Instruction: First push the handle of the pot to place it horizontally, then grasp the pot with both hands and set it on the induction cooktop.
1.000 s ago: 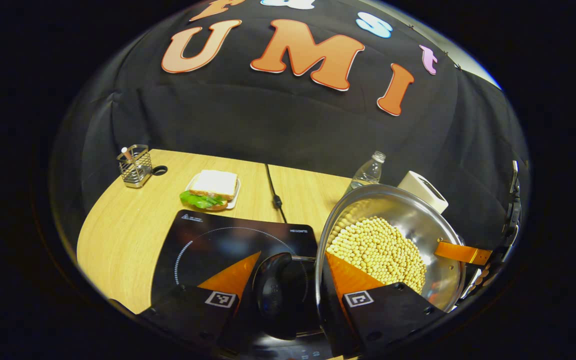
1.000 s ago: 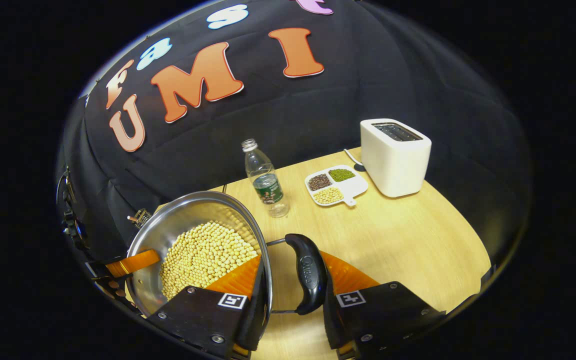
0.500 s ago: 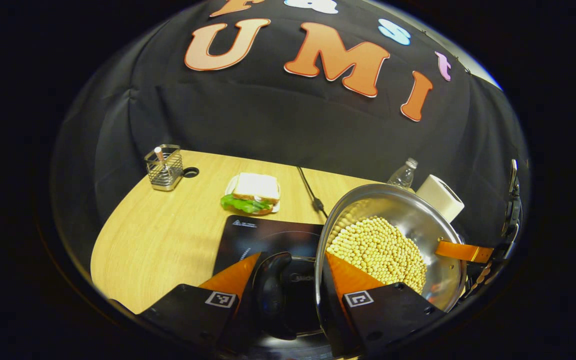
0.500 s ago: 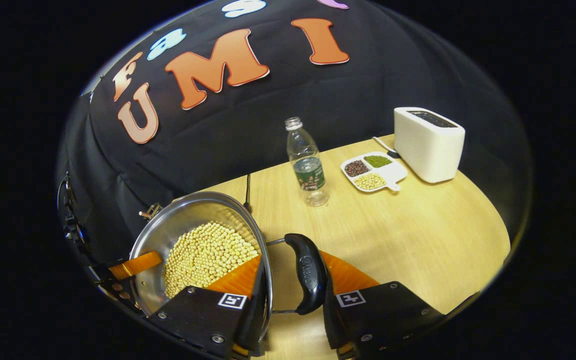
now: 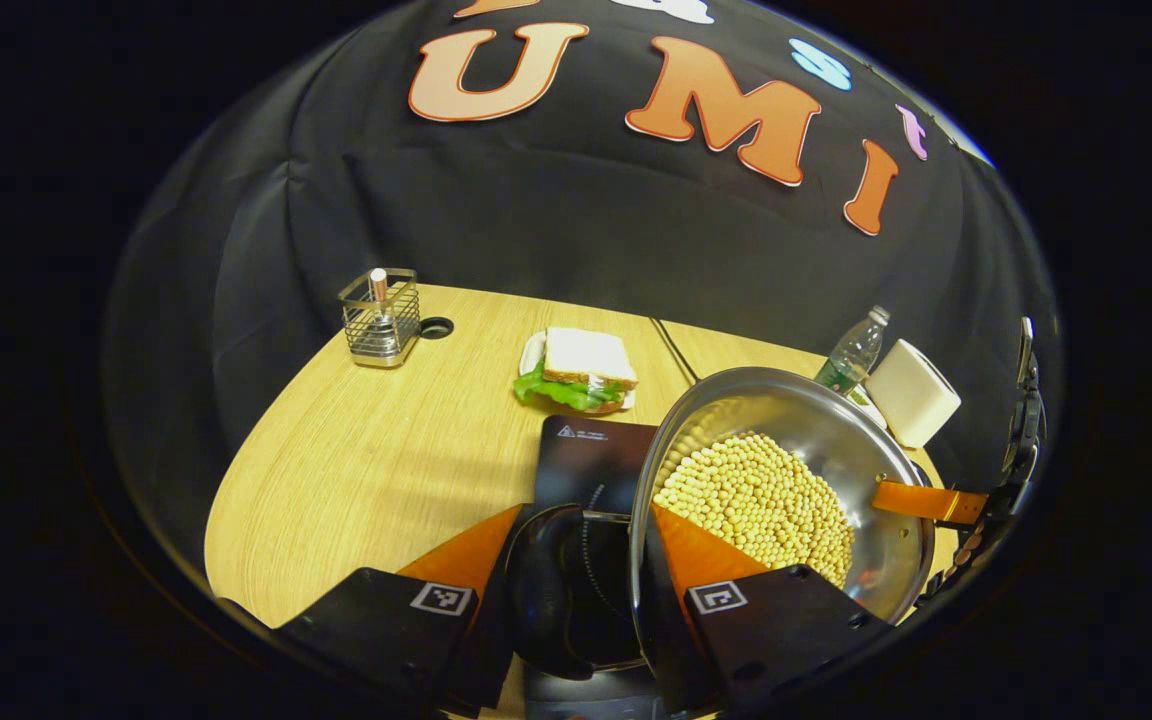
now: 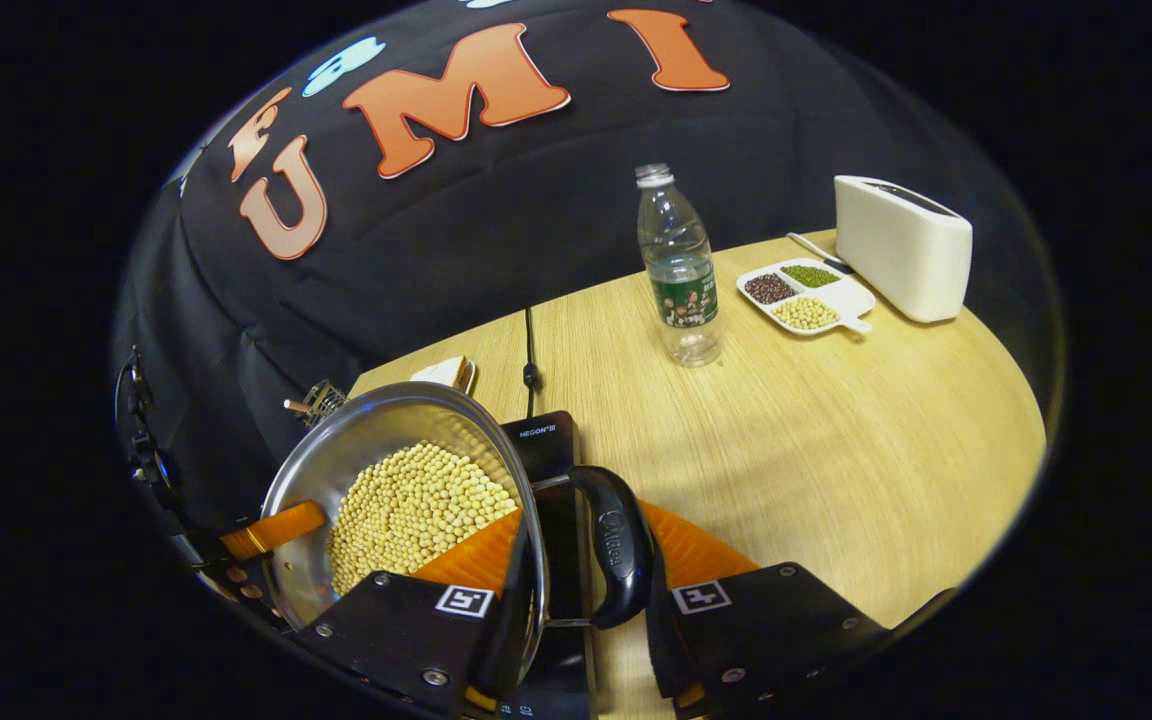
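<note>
The steel pot (image 5: 816, 420) holds several soybeans (image 5: 756, 500) and hangs between both grippers over the black induction cooktop (image 5: 586, 460). My left gripper (image 5: 584, 530) is shut on the pot's black left handle (image 5: 546, 590), one finger inside the rim. The right gripper's finger (image 5: 926, 500) shows at the far rim. In the right gripper view, my right gripper (image 6: 581, 525) is shut on the pot's (image 6: 376, 430) right handle (image 6: 621, 555). The cooktop (image 6: 541, 440) lies under that side.
A sandwich on a plate (image 5: 581, 365) and a wire holder (image 5: 379, 318) stand behind the cooktop. Its cable (image 6: 529, 360) runs to the wall. A water bottle (image 6: 678, 270), a divided dish of beans (image 6: 804, 297) and a white toaster (image 6: 901, 250) stand to the right.
Both grippers have carried the pot leftward. The cooktop has come under the pot in both views, and the bottle and toaster have slid away to the right.
</note>
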The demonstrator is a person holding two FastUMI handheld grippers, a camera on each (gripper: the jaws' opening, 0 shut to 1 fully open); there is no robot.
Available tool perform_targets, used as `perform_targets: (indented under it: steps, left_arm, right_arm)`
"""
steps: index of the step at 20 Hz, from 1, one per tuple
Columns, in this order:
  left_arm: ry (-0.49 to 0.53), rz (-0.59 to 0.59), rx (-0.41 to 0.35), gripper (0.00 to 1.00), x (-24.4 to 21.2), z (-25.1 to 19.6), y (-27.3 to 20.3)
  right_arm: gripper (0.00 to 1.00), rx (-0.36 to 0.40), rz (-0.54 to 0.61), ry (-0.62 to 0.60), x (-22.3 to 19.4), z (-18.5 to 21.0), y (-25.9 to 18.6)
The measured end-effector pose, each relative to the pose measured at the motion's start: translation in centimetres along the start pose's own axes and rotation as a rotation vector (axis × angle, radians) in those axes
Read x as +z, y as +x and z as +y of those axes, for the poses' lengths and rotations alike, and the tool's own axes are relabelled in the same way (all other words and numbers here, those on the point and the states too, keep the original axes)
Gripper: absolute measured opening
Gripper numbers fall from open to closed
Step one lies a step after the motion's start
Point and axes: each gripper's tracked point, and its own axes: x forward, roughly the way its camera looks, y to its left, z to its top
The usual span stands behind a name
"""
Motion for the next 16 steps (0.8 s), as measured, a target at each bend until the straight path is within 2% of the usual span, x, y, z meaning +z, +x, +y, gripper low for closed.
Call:
perform_targets:
  steps: [2,3,4,5,7,8,9,10,11,12,14,15,16]
  left_arm:
    - [0.0,0.007,0.006,0.61,-0.3,0.7,0.3]
    - [0.002,0.01,0.008,0.64,-0.5,1.2,0.6]
    - [-0.009,0.008,0.004,0.61,-0.4,1.3,0.6]
    - [-0.005,0.003,0.001,0.64,-0.4,1.4,0.7]
    - [-0.003,-0.005,-0.002,0.67,-0.2,1.6,0.6]
    - [-0.004,-0.002,-0.008,0.64,-0.3,1.6,0.6]
    - [-0.004,0.004,-0.009,0.68,-0.5,1.8,0.8]
    - [-0.008,0.01,-0.009,0.63,-0.7,1.9,0.9]
    - [-0.021,0.017,-0.007,0.67,-1.0,2.0,1.1]
    - [-0.03,0.035,0.01,0.65,-1.5,2.4,1.0]
    - [-0.021,-0.017,0.015,0.76,-0.1,2.5,-0.1]
    - [-0.007,-0.043,0.026,0.76,0.6,2.5,-1.0]
    - [0.018,-0.094,0.053,0.78,2.2,2.7,-2.2]
  right_arm:
    - [0.51,0.004,0.008,0.007,-0.5,0.6,0.6]
    - [0.51,0.006,0.014,0.008,-0.8,0.7,0.8]
    - [0.46,0.006,-0.002,0.006,-0.4,0.9,0.9]
    - [0.51,0.005,-0.003,0.003,-0.5,1.0,0.9]
    - [0.51,0.009,-0.001,-0.003,-0.6,1.2,1.1]
    - [0.51,0.008,-0.002,-0.002,-0.6,1.2,1.1]
    - [0.53,0.01,-0.009,-0.004,-0.4,1.2,1.1]
    - [0.55,0.016,-0.012,-0.005,-0.3,1.3,1.2]
    - [0.56,0.024,-0.009,-0.002,-0.3,1.6,1.2]
    - [0.59,0.034,-0.01,0.006,-0.2,1.9,1.1]
    - [0.64,0.014,-0.057,-0.004,1.1,1.3,0.5]
    - [0.69,-0.001,-0.08,-0.015,1.8,0.7,-0.3]
    - [0.8,-0.019,-0.104,-0.028,2.5,0.0,-1.0]
